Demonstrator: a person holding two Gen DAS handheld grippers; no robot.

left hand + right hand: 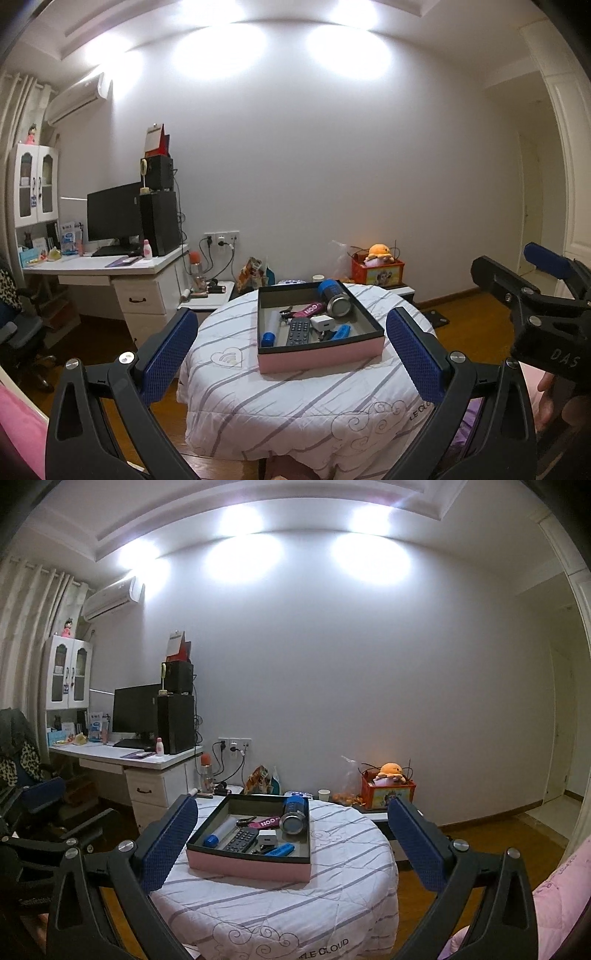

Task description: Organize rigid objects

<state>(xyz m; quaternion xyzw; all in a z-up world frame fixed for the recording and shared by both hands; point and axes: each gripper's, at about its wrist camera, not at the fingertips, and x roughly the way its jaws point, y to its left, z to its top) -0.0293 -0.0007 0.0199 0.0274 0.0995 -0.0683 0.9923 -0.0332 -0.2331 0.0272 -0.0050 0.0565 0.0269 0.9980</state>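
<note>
Both claws, left [291,360] and right [291,843], gaped wide and empty before the pink box [249,864]; the loose things already lay inside, so backing away without nudging it seemed wisest.

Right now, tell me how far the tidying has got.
Done: the box already holds the can, remote, charger, keys and two blue tubes. In hand: nothing; the left tool and right tool are both open and empty, back from the box. Left: nothing loose shows on the quilt, so it looks near finished.
</note>
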